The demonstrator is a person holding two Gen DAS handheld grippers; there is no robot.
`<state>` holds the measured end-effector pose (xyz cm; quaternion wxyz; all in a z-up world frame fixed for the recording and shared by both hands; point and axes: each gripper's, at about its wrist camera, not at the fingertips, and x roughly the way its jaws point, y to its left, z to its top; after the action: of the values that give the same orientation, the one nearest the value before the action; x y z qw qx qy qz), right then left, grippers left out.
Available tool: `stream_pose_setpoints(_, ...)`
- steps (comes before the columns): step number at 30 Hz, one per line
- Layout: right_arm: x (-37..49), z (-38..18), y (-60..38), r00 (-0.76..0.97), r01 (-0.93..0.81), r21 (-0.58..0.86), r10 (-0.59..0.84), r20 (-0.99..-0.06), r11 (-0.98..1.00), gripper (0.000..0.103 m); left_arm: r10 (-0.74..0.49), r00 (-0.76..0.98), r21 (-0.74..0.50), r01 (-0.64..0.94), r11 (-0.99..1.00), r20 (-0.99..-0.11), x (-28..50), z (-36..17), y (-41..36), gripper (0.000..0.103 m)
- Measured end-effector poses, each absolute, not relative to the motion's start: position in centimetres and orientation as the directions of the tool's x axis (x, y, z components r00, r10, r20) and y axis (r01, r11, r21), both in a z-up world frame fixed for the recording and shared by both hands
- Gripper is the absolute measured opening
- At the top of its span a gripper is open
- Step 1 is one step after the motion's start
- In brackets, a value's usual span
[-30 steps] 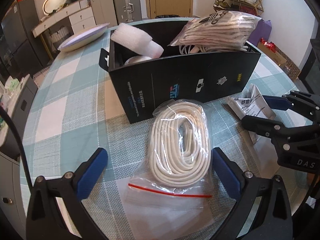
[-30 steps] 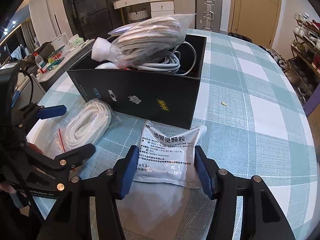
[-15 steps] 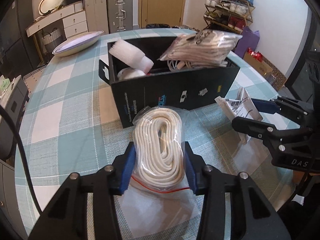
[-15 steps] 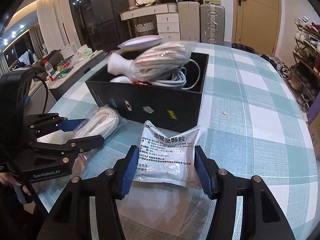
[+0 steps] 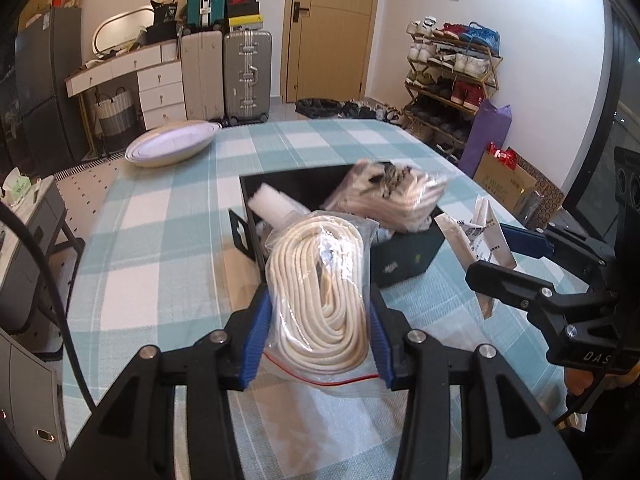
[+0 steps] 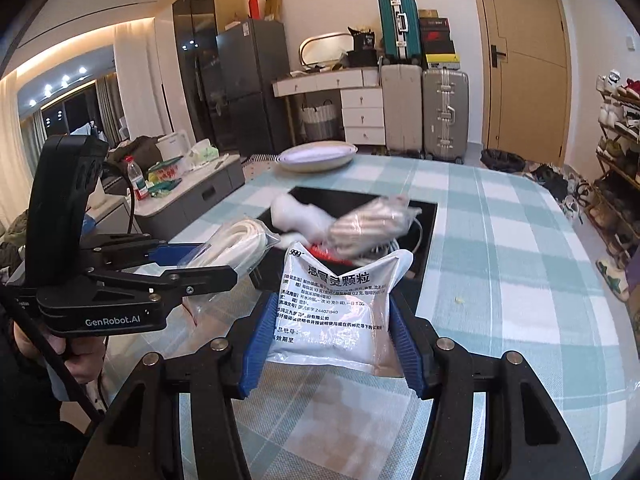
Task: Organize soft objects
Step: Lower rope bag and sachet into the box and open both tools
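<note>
- Nearest in the left wrist view: left gripper (image 5: 316, 336), blue pads pressed on both sides of a clear zip bag of coiled white rope (image 5: 320, 296), bag lifted clear of the checked tablecloth (image 5: 160, 248), red seal strip at its lower end.
- Nearest in the right wrist view: right gripper (image 6: 330, 340), pads clamped on the lower edges of a white printed medicine sachet (image 6: 336, 308), sachet upright and off the cloth.
- Off to the left in that view: a hand (image 6: 76, 356) around the left gripper's handle.
- Just beyond both held items: open black box (image 5: 404, 256) on the table, already holding a white foam roll (image 5: 272, 206) at its left end and a clear bag of striped cords (image 5: 392, 196) heaped above the rim, grey cable loops beneath it.
- Farther along the table: shallow white dish (image 5: 172, 144) near the far left edge.
- Behind the table: silver suitcase (image 5: 246, 76) beside a beige one, a white drawer unit, a wooden door, a shoe rack (image 5: 452, 80) at the right wall.
</note>
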<state>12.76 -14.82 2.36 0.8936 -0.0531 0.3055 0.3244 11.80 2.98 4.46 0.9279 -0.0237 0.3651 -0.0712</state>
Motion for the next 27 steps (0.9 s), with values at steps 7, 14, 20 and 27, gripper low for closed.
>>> stream_pose_setpoints(7,13.3,4.3,-14.7,0.64,-0.601,0.093,0.547,-0.539,0.794,0.056,-0.131,0.748,-0.088,0.097,0.991,-0.65,13.0,5.9,3.7,0.044)
stream_pose_setpoints(14,14.6,6.1,-14.0,0.68,-0.582,0.076,0.536,-0.5,0.809,0.056,-0.125,0.762,-0.084,0.093,0.992,-0.636,14.6,6.7,3.3,0.044)
stream_pose_setpoints(20,16.1,7.2,-13.0,0.71,-0.565,0.07,0.528,-0.466,0.822,0.056,-0.125,0.773,-0.075,0.099,0.992,-0.622,16.1,7.4,2.7,0.044)
stream_pose_setpoints(27,19.1,7.0,-11.4,0.718,-0.554,0.061,0.514,-0.469,0.83,0.056,-0.106,0.763,-0.065,0.084,0.994,-0.637,18.4,6.7,2.9,0.044)
